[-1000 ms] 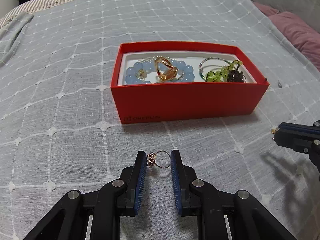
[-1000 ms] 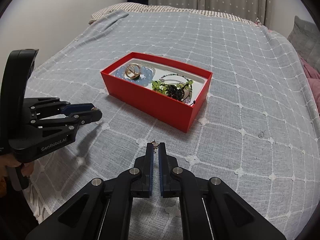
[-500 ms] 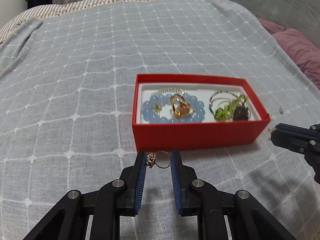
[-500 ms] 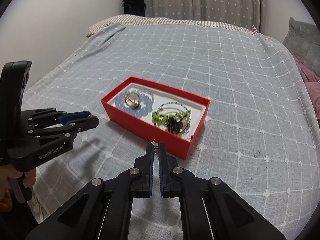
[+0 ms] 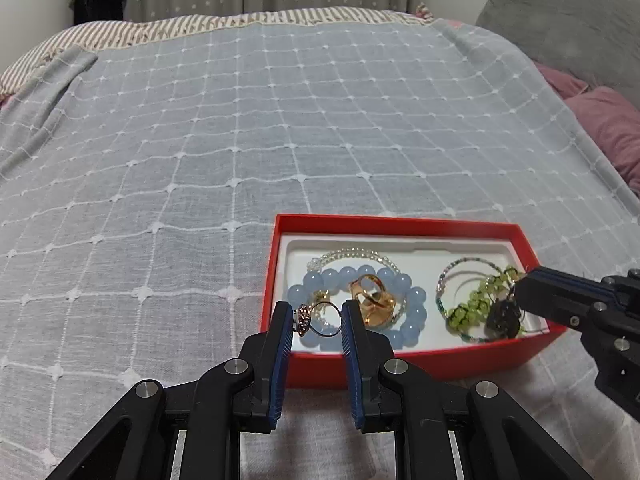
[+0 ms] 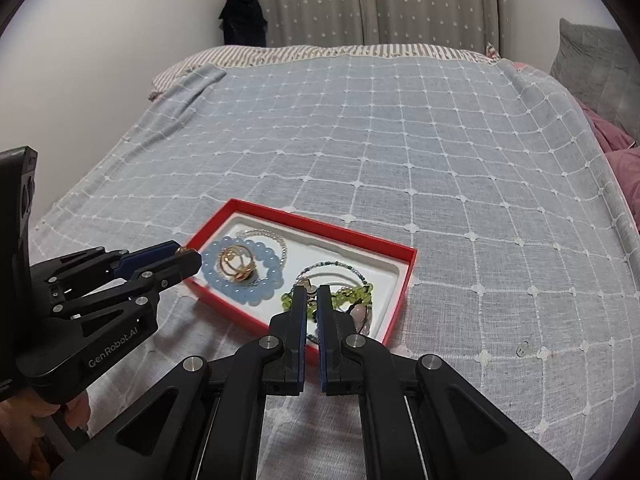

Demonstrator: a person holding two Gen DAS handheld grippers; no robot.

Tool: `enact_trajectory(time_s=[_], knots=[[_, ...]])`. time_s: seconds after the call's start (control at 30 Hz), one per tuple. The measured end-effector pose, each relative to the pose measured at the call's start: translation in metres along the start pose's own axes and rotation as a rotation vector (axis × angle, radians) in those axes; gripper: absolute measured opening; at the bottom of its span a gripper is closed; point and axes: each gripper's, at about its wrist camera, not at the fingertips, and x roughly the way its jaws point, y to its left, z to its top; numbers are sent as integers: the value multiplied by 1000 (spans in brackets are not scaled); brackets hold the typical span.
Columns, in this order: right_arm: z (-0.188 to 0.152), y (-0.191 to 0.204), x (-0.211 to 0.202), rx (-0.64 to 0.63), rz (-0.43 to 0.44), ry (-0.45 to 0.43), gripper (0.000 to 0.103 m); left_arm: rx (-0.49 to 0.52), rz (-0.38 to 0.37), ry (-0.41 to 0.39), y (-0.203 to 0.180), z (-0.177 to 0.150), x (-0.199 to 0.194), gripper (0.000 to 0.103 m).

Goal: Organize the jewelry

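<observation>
Two grippers carry small pieces toward the red box [image 5: 400, 364], and we take the left wrist view first. Our left gripper [image 5: 316, 322] is closed to a moderate gap on a ring [image 5: 320, 322], its stone cluster against the left finger and its band against the right, so the ring's axis runs across the fingers. It hangs over the box's near-left corner, just in front of the blue bead bracelet [image 5: 400, 308] and the gold ring [image 5: 372, 300] lying inside it. The coming release turns on that: the white tray floor lies directly below and slightly ahead of the claw. A second ago the box stood well ahead of us on the bedspread [image 5: 200, 160] with the ring over cloth; now the near wall is under the fingertips.

From the right wrist view, our right gripper [image 6: 312, 294] is pinched nearly closed on a tiny earring [image 6: 307, 286], poised over the box's right half above the green bead bracelet [image 6: 352, 294]. Earlier it was short of the box; now it is over the tray. The left gripper sits at the left end of the box, both claws equally near.
</observation>
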Motion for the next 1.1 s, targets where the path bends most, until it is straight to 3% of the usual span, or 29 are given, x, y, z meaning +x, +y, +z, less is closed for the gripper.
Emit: enact_trajectory(time_s=[0.3,0.6,0.67,0.73,0.87,1.1], knots=[[0,-7,17,-8,-35,9,5,-48,-6,14,3,7,21,19],[0,-7,22,-11,-36,9,6,-23,10,4,0,7,23,20],[0,-8,22,-8,-35,12,6,-19,12,3,0,7,22,23],[1,-9,21,-4,-34,15,6,-16,16,2,0,7,21,35],[1,-11,15,4,-20,13,20,-10,11,3,0,8,16,39],[-1,-11,-5,17,-18,-6,43,19,3,0,-7,4,-1,58]])
